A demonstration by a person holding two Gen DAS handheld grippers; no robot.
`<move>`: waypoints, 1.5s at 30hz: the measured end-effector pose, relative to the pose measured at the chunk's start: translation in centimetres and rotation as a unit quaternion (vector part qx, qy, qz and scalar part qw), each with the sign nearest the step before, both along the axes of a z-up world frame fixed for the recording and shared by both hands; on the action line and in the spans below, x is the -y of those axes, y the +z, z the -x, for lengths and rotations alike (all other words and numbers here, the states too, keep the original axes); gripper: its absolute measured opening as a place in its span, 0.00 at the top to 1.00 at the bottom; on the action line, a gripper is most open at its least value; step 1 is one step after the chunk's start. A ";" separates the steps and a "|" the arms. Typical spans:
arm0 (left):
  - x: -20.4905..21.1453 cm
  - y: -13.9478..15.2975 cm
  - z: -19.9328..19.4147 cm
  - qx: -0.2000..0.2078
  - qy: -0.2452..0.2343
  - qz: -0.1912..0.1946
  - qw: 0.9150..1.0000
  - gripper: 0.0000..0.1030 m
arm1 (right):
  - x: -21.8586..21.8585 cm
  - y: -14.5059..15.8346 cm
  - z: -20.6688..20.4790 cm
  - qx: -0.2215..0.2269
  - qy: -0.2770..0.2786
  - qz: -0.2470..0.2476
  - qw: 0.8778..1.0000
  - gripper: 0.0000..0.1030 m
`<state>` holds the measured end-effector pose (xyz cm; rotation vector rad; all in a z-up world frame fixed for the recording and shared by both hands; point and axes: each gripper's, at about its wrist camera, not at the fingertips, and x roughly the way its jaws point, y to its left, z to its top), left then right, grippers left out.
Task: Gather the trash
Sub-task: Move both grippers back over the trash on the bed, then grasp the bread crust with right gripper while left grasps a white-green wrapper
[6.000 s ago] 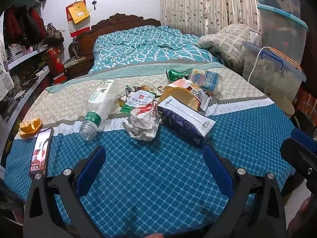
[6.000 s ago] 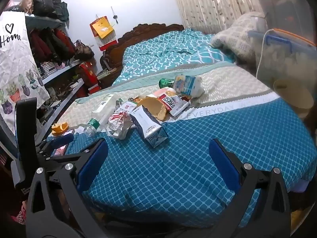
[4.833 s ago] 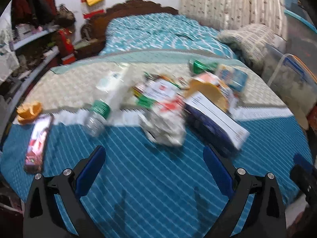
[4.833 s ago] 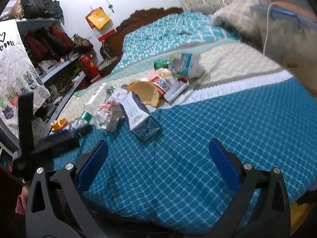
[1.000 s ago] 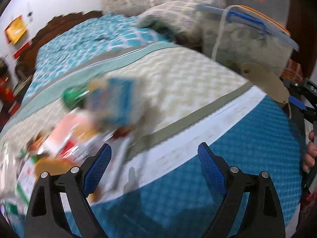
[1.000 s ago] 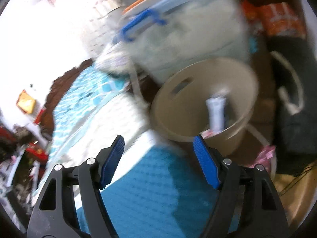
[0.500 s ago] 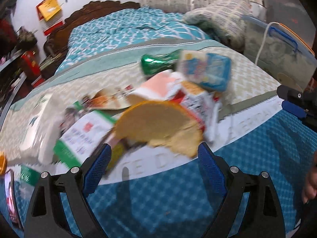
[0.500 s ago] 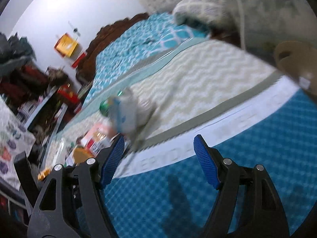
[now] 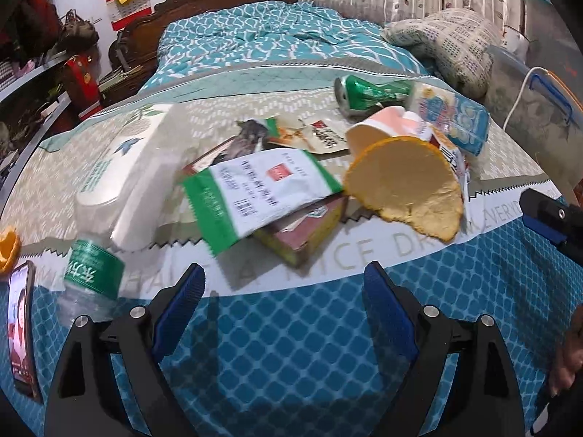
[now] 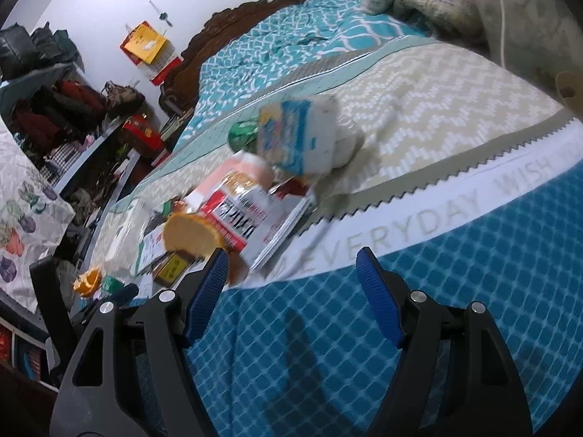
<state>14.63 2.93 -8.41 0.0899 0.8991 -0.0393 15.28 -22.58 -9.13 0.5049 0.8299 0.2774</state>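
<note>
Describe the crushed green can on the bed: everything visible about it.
The green can is shiny metal, green with a silver top rim, crushed in at its middle. It lies on its side on the beige zigzag part of the bedspread, at the far end of the litter pile, its top facing the left of the left wrist view. Its other end sits against the blue and white packet. In the right wrist view that packet hides most of it.

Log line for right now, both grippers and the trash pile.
left gripper: open, empty | right gripper: open, empty | trash on bed: green-white wrapper, crushed green can, plastic bottle uncollected
</note>
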 end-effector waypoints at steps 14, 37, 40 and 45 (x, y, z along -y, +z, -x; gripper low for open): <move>-3.0 0.4 1.0 0.007 0.017 0.006 1.000 0.18 | -4.0 0.1 1.5 -0.002 0.038 0.022 0.999 0.27; -7.9 2.4 0.7 0.010 0.028 0.104 0.994 0.18 | -6.2 -0.2 -0.1 -0.006 0.057 0.051 0.997 0.26; -7.3 3.2 -1.0 0.006 0.021 0.137 0.990 0.18 | -6.1 0.6 -1.0 0.006 0.052 0.064 0.997 0.26; -6.8 2.5 -3.9 -0.015 0.025 0.159 0.987 0.18 | -6.9 1.8 -2.6 0.022 0.058 0.086 0.994 0.27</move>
